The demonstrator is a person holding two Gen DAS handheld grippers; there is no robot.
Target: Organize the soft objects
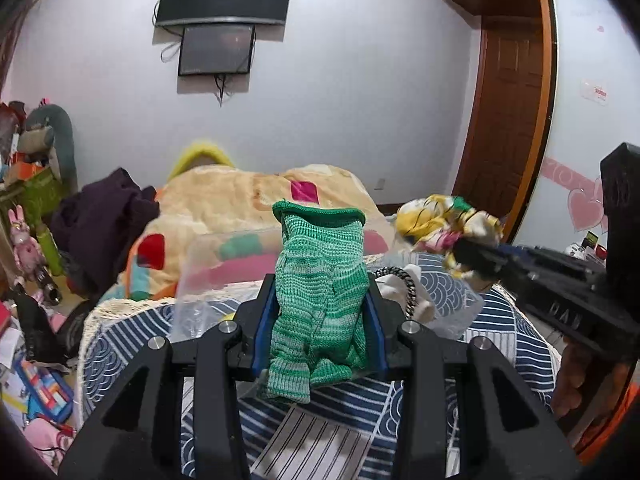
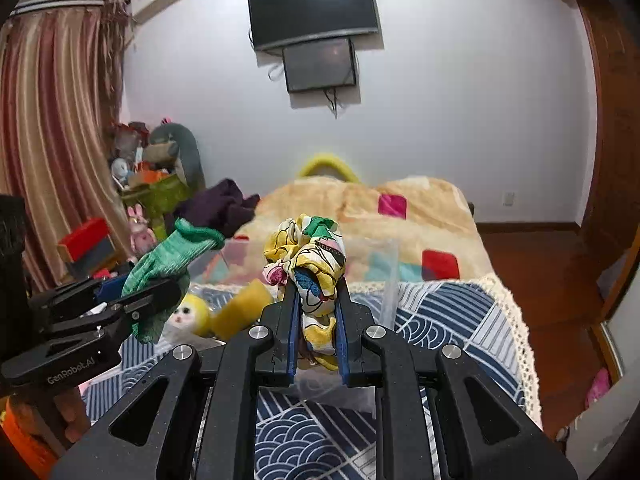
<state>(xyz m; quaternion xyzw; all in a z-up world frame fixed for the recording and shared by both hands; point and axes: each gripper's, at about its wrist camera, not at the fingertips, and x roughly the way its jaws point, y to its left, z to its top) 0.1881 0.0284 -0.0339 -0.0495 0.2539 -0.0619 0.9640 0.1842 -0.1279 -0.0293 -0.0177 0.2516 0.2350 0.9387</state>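
My left gripper (image 1: 320, 304) is shut on a green knit glove (image 1: 320, 280) and holds it upright above the bed; it also shows in the right wrist view (image 2: 160, 268). My right gripper (image 2: 318, 308) is shut on a yellow floral scrunchie (image 2: 310, 260), held above a clear plastic box (image 2: 384, 280); the scrunchie also shows in the left wrist view (image 1: 448, 224). The clear box (image 1: 208, 280) stands on the blue patterned bedspread (image 1: 500, 320), with a white soft item and a braided cord (image 1: 408, 292) inside it.
A yellow-haired doll (image 2: 188, 314) and a yellow sponge block (image 2: 244, 308) lie on the bedspread. A peach blanket (image 2: 400, 216) and a dark purple garment (image 2: 224, 204) lie behind. Cluttered toys (image 1: 36, 200) stand left. A wooden door (image 1: 508, 112) is right.
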